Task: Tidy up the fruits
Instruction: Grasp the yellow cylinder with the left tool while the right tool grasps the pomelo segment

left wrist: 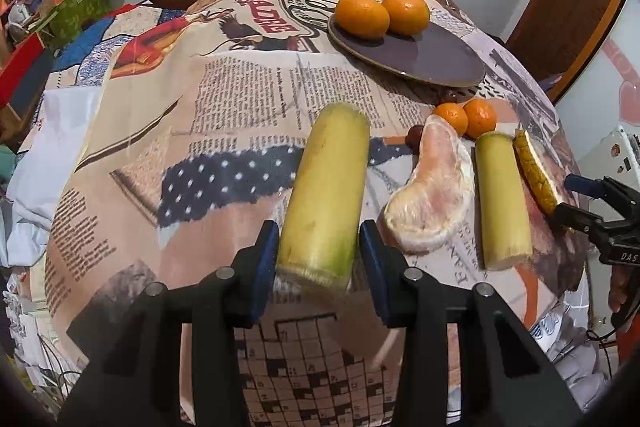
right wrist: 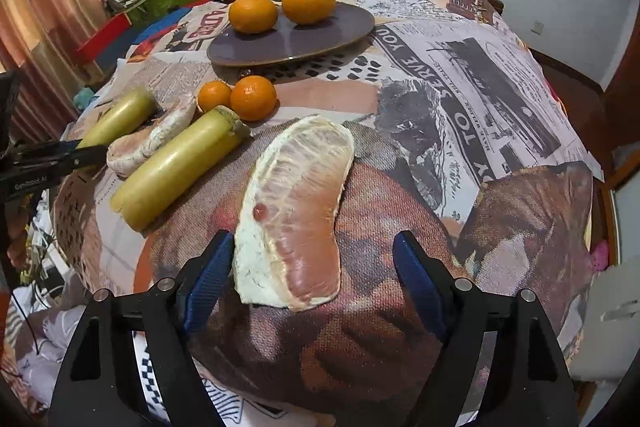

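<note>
I am closing my left claw [left wrist: 318, 251] around a sugarcane piece [left wrist: 326, 195] on the tabletop [left wrist: 224, 115], pads not clearly gripping; my right claw [right wrist: 314, 267] is straddling a pomelo wedge [right wrist: 298, 211], spread wide. Next, probably the plate [left wrist: 424, 57].

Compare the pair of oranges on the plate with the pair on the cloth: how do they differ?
The plate oranges sit on the purple plate, farther from both tools; the cloth oranges lie on the tablecloth just in front of it. The plate pair looks larger. Both pairs are whole, unpeeled, side by side.
</note>
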`<control>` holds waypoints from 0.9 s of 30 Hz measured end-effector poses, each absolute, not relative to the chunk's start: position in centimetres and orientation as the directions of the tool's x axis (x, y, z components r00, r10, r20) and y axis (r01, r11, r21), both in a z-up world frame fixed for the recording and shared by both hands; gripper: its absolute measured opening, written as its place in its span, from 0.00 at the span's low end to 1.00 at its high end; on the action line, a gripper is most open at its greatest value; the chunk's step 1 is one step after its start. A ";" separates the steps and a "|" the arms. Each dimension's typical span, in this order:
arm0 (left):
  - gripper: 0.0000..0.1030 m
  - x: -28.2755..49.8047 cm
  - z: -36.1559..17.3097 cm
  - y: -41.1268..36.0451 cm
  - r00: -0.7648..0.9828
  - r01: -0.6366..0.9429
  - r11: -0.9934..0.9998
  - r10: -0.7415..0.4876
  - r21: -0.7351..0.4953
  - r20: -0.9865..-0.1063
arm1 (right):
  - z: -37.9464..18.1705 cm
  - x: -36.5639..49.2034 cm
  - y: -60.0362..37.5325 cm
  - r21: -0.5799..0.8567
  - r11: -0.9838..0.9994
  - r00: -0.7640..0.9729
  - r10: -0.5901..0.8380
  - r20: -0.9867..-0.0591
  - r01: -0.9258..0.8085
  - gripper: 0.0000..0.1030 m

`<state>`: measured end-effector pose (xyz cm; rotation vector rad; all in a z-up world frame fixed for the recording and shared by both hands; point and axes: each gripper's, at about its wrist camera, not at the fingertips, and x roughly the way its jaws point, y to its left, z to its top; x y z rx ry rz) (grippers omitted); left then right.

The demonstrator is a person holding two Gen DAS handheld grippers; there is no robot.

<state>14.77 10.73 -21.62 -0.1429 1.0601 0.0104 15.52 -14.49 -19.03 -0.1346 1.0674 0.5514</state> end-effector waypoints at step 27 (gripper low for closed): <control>0.37 17.2 -18.8 10.7 0.589 -0.092 0.988 -0.048 -0.127 -0.806 | -17.7 16.9 -13.2 0.213 0.857 0.402 0.422 -0.813 -0.469 0.48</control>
